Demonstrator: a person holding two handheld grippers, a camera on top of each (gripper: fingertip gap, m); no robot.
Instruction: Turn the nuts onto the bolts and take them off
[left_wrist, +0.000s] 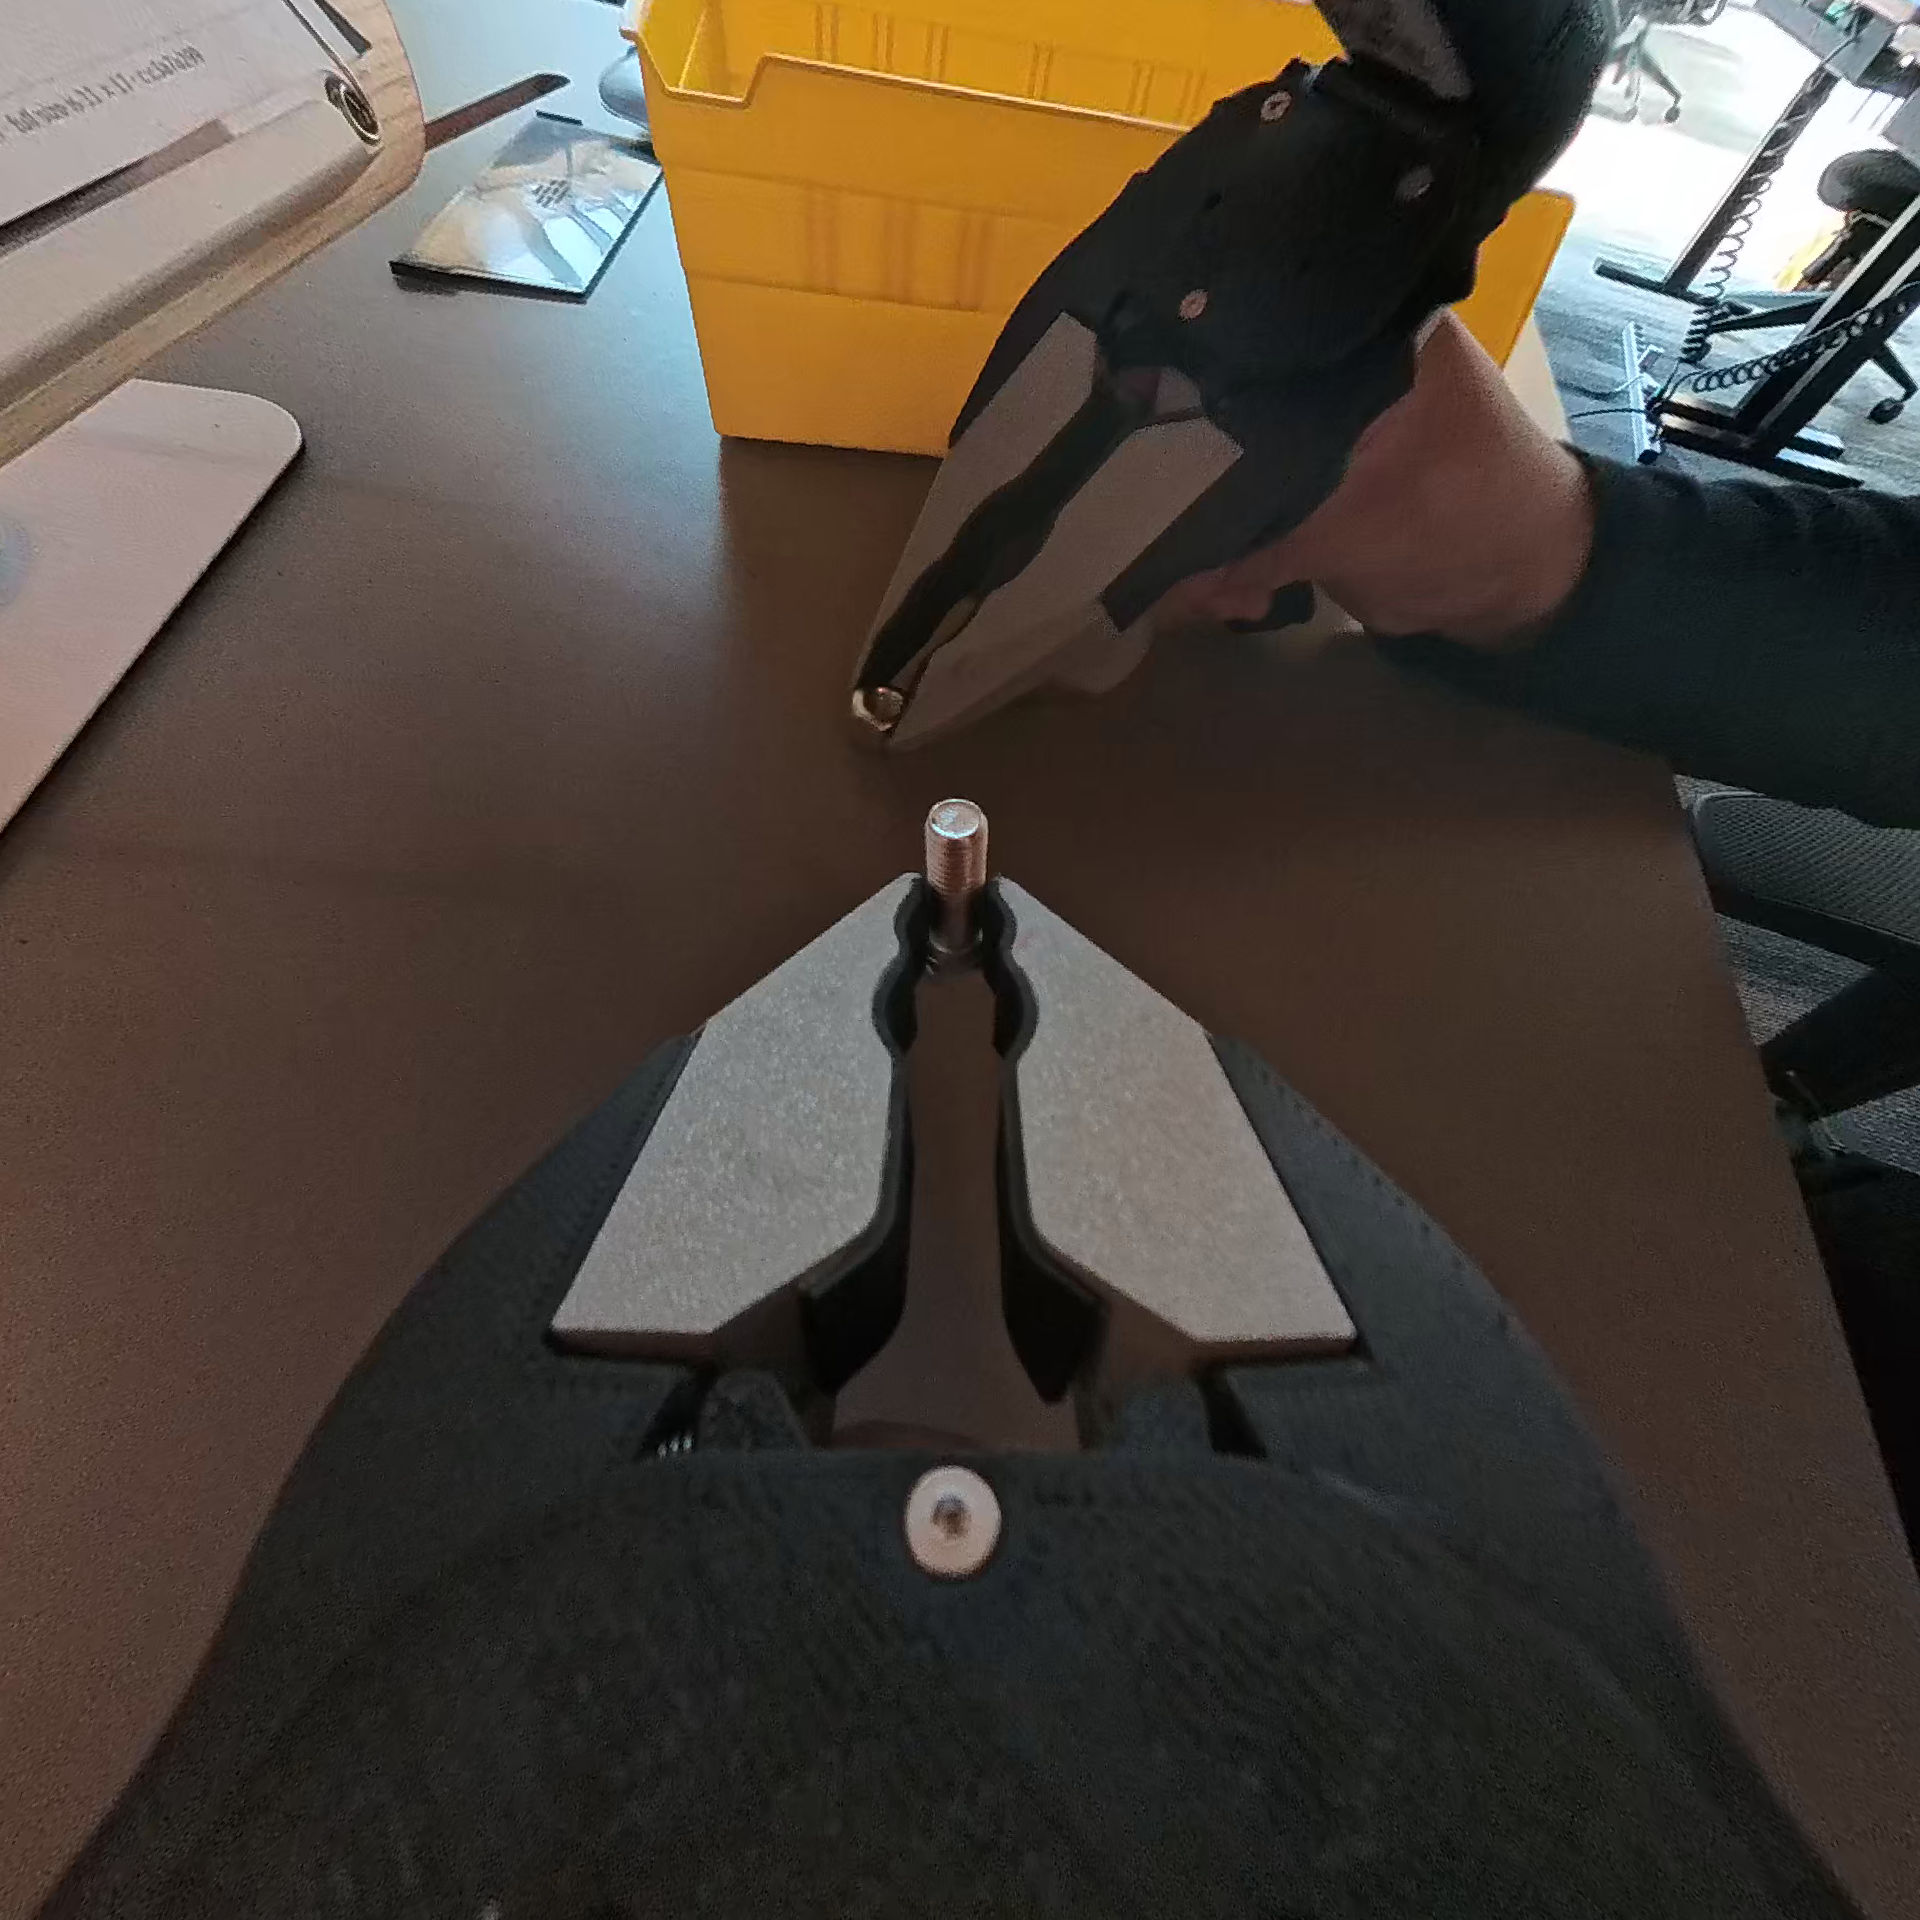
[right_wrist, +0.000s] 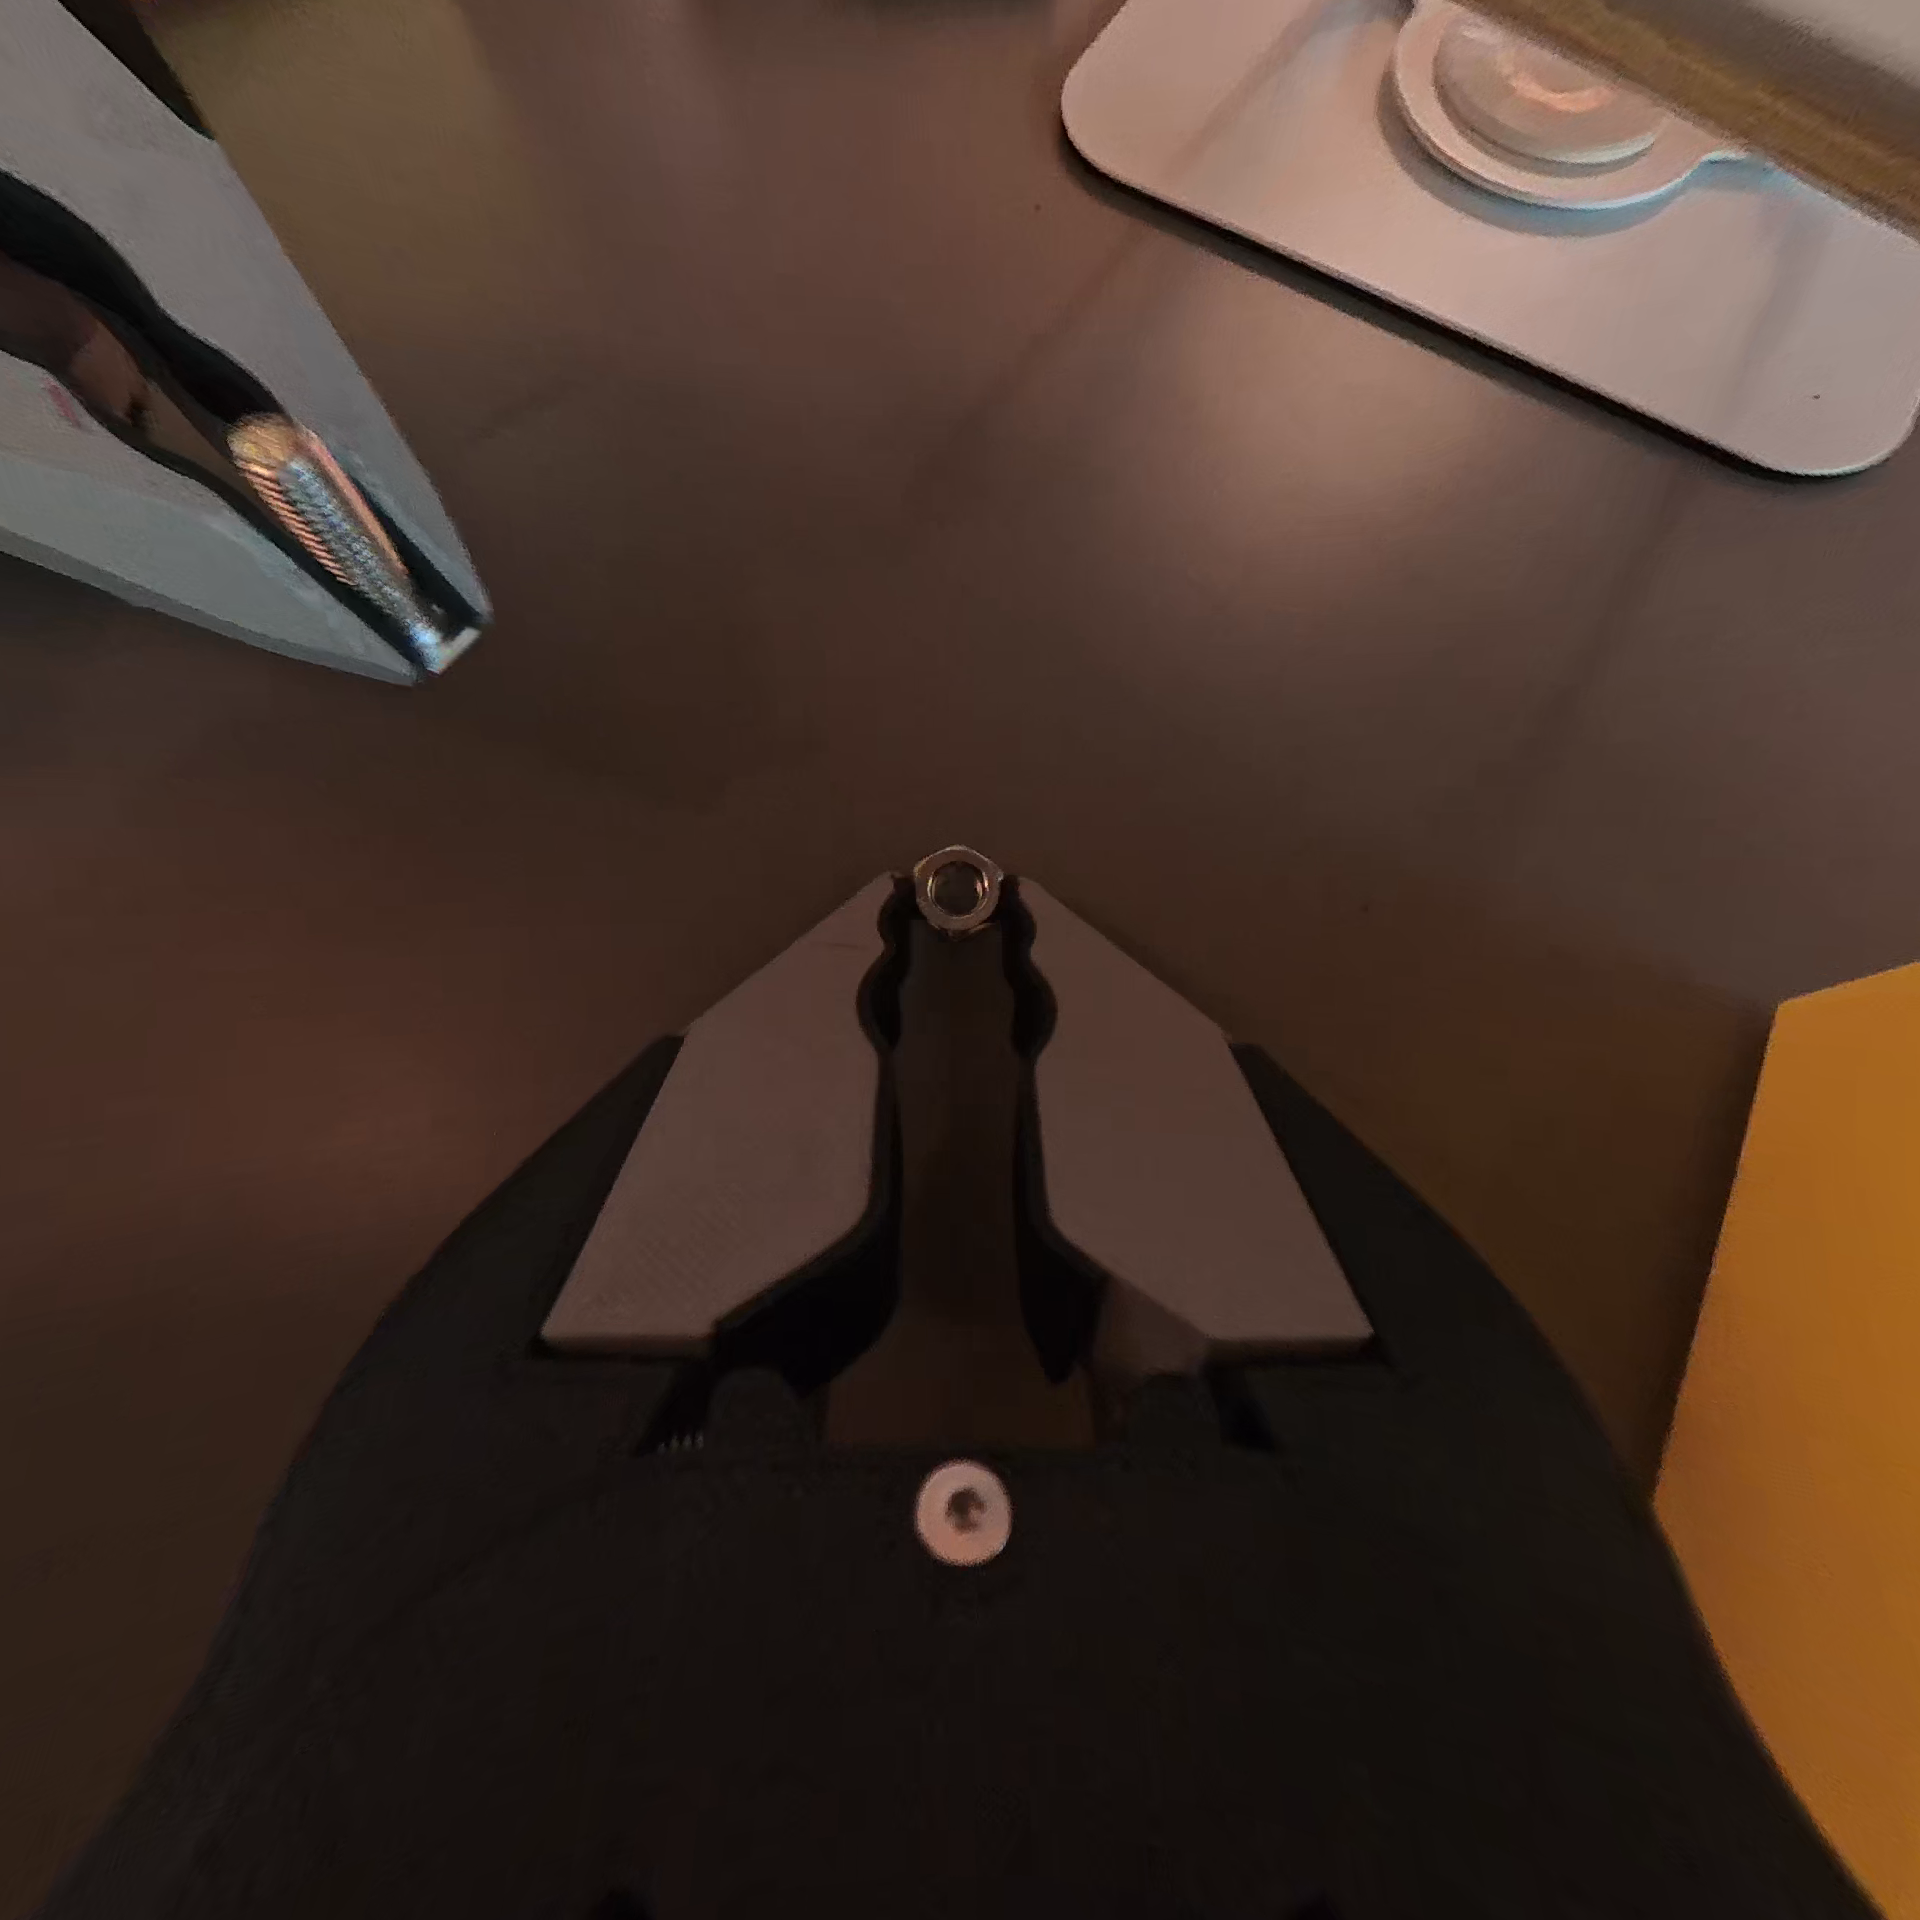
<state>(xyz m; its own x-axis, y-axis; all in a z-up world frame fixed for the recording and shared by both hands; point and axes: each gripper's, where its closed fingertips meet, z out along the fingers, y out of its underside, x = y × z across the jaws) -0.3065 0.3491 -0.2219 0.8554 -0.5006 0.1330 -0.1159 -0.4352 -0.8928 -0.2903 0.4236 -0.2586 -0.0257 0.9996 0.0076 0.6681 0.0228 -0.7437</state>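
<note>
My left gripper (left_wrist: 954, 904) is shut on a silver threaded bolt (left_wrist: 953, 847) whose end sticks out past the fingertips, above the dark brown table (left_wrist: 520, 727). My right gripper (left_wrist: 883, 717) is shut on a small silver hex nut (left_wrist: 878, 707), a short way beyond and slightly left of the bolt's tip. A hand (left_wrist: 1455, 520) holds it. In the right wrist view the nut (right_wrist: 956, 894) sits between my right gripper's (right_wrist: 956, 902) fingertips with its hole facing the camera. The left gripper (right_wrist: 442, 639) shows at upper left with the bolt (right_wrist: 332, 530) lying between its fingers. Nut and bolt are apart.
A yellow plastic bin (left_wrist: 883, 239) stands at the back of the table, its corner (right_wrist: 1808, 1351) at right in the right wrist view. A white flat stand base (right_wrist: 1455, 270) and a wooden board (left_wrist: 208, 208) lie on the left. A dark booklet (left_wrist: 540, 208) lies by the bin. There is about 9 cm between the tips of the two grippers.
</note>
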